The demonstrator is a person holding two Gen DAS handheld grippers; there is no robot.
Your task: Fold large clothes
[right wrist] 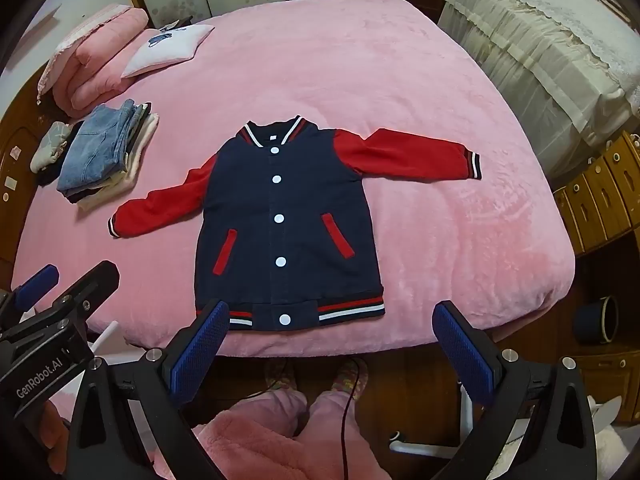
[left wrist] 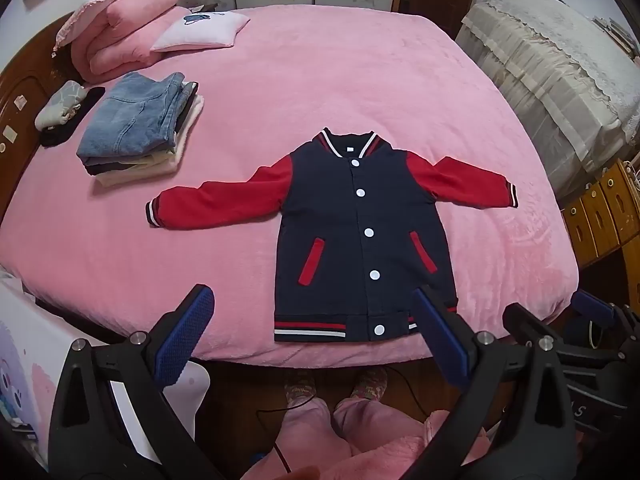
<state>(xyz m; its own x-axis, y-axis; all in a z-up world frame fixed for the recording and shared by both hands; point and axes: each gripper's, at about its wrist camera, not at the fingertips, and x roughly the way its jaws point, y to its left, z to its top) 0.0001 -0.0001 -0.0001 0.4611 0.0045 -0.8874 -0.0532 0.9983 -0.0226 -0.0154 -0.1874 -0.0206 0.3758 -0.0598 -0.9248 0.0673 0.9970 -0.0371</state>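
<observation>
L gripper point(left wrist: 312, 336) spread wide, nothing between the blue pads; it hangs above the near edge of the bed, over the floor gap, w/ the jacket hem just past the tips. R gripper point(right wrist: 328, 344) likewise wide apart and empty-handed, same height, beside the L one; each shows at the edge of the other's view.

Jacket point(left wrist: 360, 232) lies flat on the pink blanket point(left wrist: 360, 80), front up, snapped shut down the middle w/ white snaps. Navy body, red sleeves stretched out to both sides, striped cuffs, collar and hem. Hem sits near the bed's near edge, collar points to the far side. Red pocket welts on both sides of the placket.

Far L on the bed: stack of folded clothes point(left wrist: 136, 132), denim on top, paler pieces under it. Just beside that, a small grey-patterned bundle point(left wrist: 60, 108) on sth dark. Beyond: folded pink quilt point(left wrist: 120, 28) and a white cushion point(left wrist: 200, 30).

R of the bed: covered furniture w/ lace-edged cloth point(left wrist: 560, 72), wooden drawers point(left wrist: 600, 216) below it. A dark round pot point(right wrist: 596, 320) stands on the floor by the drawers; contents can't be made out.
</observation>
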